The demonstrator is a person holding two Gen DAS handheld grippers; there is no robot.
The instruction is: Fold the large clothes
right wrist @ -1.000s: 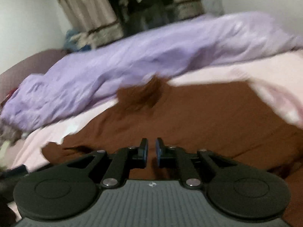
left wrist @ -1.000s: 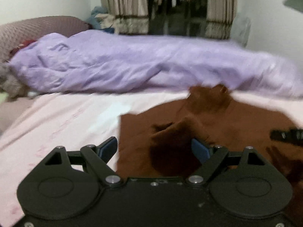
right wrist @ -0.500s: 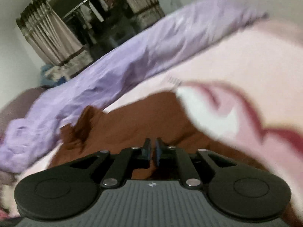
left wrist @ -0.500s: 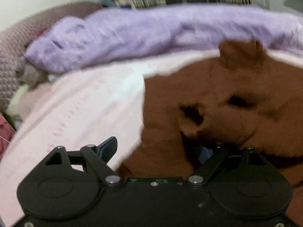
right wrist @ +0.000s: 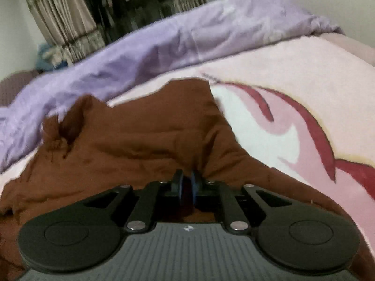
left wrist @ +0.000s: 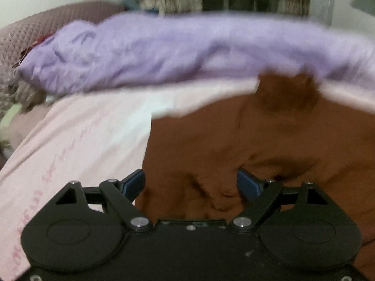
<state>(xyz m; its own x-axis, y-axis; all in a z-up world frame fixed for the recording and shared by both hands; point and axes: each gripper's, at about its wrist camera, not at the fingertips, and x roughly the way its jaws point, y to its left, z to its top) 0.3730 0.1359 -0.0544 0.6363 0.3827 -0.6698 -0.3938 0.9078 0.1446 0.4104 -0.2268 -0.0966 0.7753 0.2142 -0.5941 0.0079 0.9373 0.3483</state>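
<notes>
Because the large rust-brown soft knit garment lies rumpled on the pink printed bedspread, near the lilac quilt, it looks light and floppy — best taken by an edge. Right gripper has just been closing, pinching a fold; left gripper gapes wide over cloth.

Brown garment cut off at right edge; purple duvet motion-blurred.

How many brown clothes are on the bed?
1. The brown garment lies rumpled on the pink bedsheet, in front of the purple quilt. Its folds could hide another piece underneath.
</notes>
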